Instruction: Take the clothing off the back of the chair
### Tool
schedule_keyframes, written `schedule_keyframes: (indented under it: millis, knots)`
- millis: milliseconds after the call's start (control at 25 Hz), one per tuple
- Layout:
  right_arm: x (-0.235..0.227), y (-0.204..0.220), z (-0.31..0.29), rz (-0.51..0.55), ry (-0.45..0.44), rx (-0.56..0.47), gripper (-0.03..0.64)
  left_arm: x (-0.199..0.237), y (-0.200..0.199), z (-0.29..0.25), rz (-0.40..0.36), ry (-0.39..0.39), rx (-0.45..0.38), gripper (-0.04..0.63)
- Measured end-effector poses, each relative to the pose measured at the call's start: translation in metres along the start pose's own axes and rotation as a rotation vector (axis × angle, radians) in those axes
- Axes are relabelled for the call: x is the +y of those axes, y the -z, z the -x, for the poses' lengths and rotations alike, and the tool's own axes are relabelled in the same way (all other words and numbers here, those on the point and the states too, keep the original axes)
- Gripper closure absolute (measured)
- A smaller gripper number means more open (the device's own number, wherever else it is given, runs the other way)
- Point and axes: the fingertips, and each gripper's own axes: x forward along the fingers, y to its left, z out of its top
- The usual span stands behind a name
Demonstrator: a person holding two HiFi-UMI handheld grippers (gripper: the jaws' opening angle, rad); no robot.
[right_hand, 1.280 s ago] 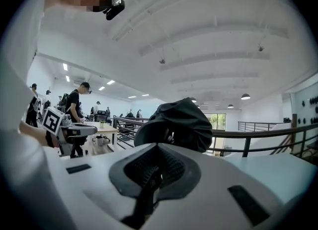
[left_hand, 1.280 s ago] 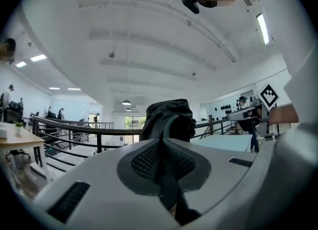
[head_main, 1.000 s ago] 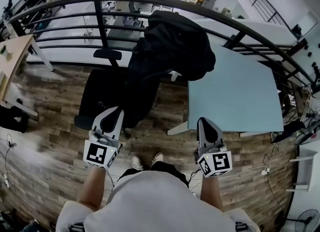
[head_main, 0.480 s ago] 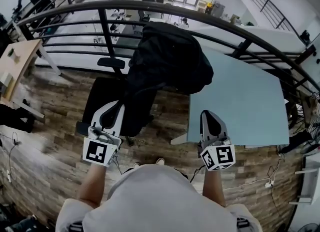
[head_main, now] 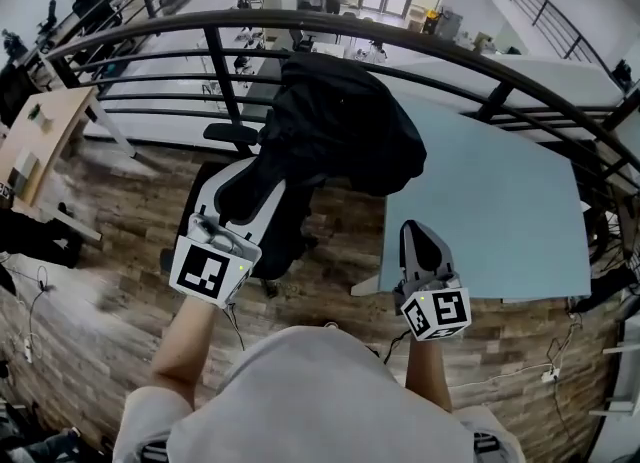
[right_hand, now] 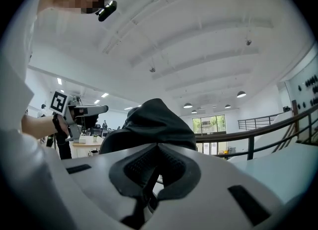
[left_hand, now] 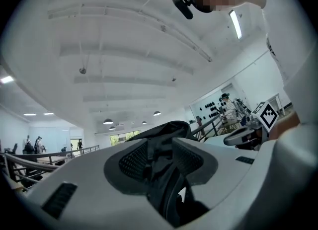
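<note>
A black jacket (head_main: pixel 340 121) hangs bunched over the back of a black office chair (head_main: pixel 200 201), beside a pale blue table (head_main: pixel 480 201). My left gripper (head_main: pixel 265 171) is raised and points level at the jacket's lower left side. Its jaws are opening, a narrow gap shows between them, and the pads press on nothing. In the left gripper view the jacket (left_hand: pixel 166 127) rises just beyond the left gripper (left_hand: pixel 159 142). My right gripper (head_main: pixel 420 236) is shut and empty, lower and short of the jacket, by the table's near corner. From the right gripper (right_hand: pixel 158 147) the jacket (right_hand: pixel 154 119) is a dark hump ahead.
A black metal railing (head_main: pixel 480 61) curves behind the chair and table, with an open drop to a lower floor beyond. A wooden desk (head_main: pixel 40 141) stands at the far left. Cables (head_main: pixel 25 341) lie on the wood floor at left and right.
My left gripper has risen and moved forward to the jacket's lower left side, and its jaws have parted a little. The right gripper has shifted slightly forward and stays shut.
</note>
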Motion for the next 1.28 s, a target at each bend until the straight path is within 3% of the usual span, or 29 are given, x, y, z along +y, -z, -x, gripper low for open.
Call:
schedule_keyframes:
  millis: [160, 240, 280, 360, 600, 720, 880, 960, 1040, 1280]
  knots:
    - [-0.007, 0.000, 0.005, -0.015, 0.009, -0.004, 0.597, -0.014, -0.004, -0.031, -0.023, 0.070, 0.042, 0.401]
    - [-0.008, 0.002, 0.006, -0.017, 0.011, 0.001, 0.597, -0.024, -0.006, -0.049, -0.050, 0.130, 0.078, 0.299]
    - [-0.008, 0.002, 0.007, -0.017, 0.012, 0.003, 0.597, -0.029, -0.009, -0.058, -0.082, 0.162, 0.091, 0.249]
    - [-0.008, 0.003, 0.009, -0.018, 0.015, 0.006, 0.597, -0.038, -0.015, -0.074, -0.156, 0.202, 0.111, 0.211]
    - [-0.008, 0.008, 0.018, -0.021, 0.022, 0.012, 0.597, -0.059, -0.010, -0.116, -0.352, 0.249, 0.217, 0.094]
    - [-0.009, 0.008, 0.022, -0.021, 0.031, 0.014, 0.597, -0.065, 0.007, -0.134, -0.515, 0.269, 0.328, 0.056]
    - [-0.011, 0.007, 0.027, -0.022, 0.043, 0.009, 0.597, -0.074, 0.024, -0.149, -0.834, 0.257, 0.444, 0.033]
    - [-0.016, 0.007, 0.029, -0.026, 0.052, 0.010, 0.597, -0.075, 0.027, -0.158, -0.908, 0.251, 0.481, 0.024]
    - [-0.020, 0.007, 0.033, -0.027, 0.058, 0.010, 0.597, -0.069, 0.034, -0.169, -0.885, 0.258, 0.527, 0.020]
    - [-0.024, 0.011, 0.038, -0.034, 0.073, 0.013, 0.597, -0.038, 0.054, -0.184, -0.672, 0.301, 0.621, 0.012]
